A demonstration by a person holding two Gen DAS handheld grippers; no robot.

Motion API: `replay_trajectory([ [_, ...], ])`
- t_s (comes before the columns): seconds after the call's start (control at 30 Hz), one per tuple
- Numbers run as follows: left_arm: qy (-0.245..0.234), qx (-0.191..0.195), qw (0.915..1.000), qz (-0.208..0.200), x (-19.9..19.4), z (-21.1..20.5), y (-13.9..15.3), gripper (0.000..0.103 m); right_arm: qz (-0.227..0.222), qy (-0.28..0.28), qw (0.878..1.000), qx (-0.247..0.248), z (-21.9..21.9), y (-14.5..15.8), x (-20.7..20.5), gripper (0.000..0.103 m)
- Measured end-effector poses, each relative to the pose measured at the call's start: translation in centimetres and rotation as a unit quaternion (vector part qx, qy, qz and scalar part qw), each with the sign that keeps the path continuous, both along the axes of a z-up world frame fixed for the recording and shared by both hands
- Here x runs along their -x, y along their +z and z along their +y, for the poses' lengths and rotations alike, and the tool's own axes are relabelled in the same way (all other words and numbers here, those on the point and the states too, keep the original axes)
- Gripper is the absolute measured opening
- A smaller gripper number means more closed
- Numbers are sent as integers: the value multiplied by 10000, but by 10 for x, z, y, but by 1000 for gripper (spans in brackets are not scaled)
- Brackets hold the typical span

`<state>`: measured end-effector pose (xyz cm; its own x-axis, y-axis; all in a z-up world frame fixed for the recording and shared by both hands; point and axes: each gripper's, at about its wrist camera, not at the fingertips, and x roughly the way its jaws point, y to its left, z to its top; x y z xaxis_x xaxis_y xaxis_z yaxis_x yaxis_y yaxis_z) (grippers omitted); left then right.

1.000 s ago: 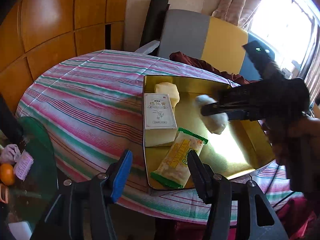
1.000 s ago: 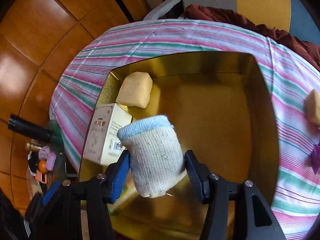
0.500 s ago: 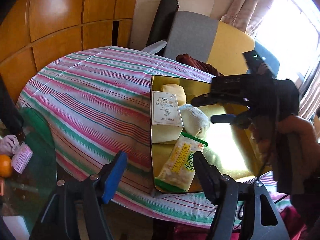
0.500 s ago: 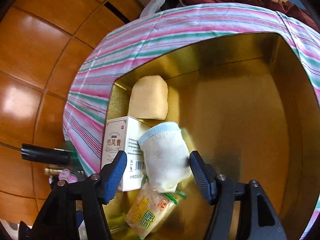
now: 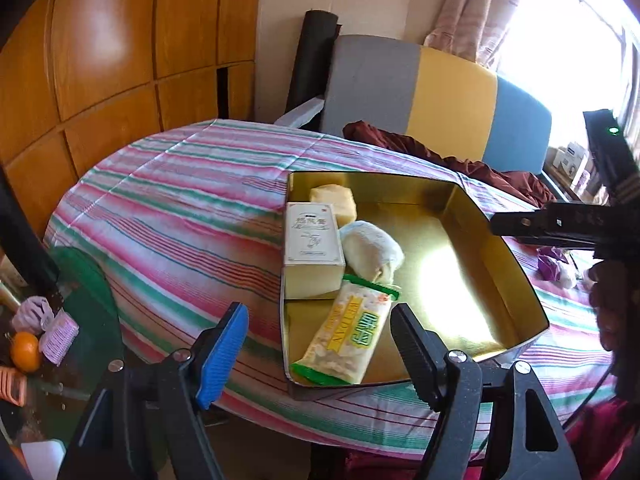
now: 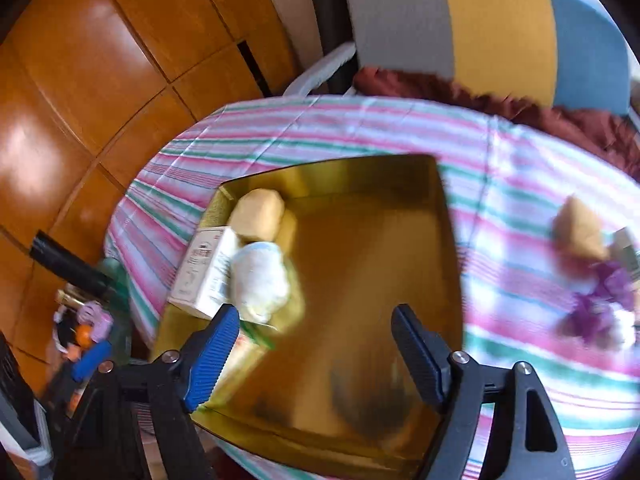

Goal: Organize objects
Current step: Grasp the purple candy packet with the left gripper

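A gold tray (image 5: 500, 248) lies on the striped tablecloth (image 5: 180, 208). In it are a yellow sponge (image 5: 334, 202), a white box (image 5: 312, 236), a rolled white sock (image 5: 372, 250) and a yellow-green snack packet (image 5: 348, 340). My left gripper (image 5: 320, 348) is open and empty above the tray's near edge. My right gripper (image 6: 316, 350) is open and empty, raised over the tray (image 6: 372, 280), with the sock (image 6: 260, 280) lying ahead of its left finger. Another sponge (image 6: 580, 232) and a purple item (image 6: 596, 308) lie on the cloth to the right of the tray.
A grey, yellow and blue chair (image 5: 420, 96) with dark red cloth (image 5: 440, 152) stands behind the table. A green glass side table (image 5: 80, 320) at the left holds an orange (image 5: 25, 351) and small items. Wooden panels line the left wall.
My right gripper opened, left the sock in the tray beside the white box, and drew back up and to the right. My left gripper pulled back slightly.
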<state>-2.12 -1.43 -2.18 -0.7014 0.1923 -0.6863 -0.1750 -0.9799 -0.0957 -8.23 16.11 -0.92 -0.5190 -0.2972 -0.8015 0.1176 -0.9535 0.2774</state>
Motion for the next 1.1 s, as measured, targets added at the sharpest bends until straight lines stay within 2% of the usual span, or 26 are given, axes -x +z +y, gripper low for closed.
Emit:
replay_trajectory([
  [0.3, -363, 202, 9991, 43, -5, 31, 7, 76, 232, -467, 9980, -349, 72, 11, -33, 84],
  [0.6, -875, 335, 9955, 120, -7, 71, 18, 76, 304, -1482, 9863, -663, 176, 11, -46, 84],
  [0.9, -1544, 451, 9869, 110, -2, 135, 29, 76, 217, -3114, 9483, -577, 307, -17, -66, 84],
  [1.03, -1864, 529, 9810, 102, 2, 176, 34, 76, -110, -3765, 9263, 128, 348, -38, -78, 84],
  [1.1, -2042, 583, 9772, 79, 5, 197, 34, 76, -21, -3848, 9223, 361, 354, -36, -81, 84],
])
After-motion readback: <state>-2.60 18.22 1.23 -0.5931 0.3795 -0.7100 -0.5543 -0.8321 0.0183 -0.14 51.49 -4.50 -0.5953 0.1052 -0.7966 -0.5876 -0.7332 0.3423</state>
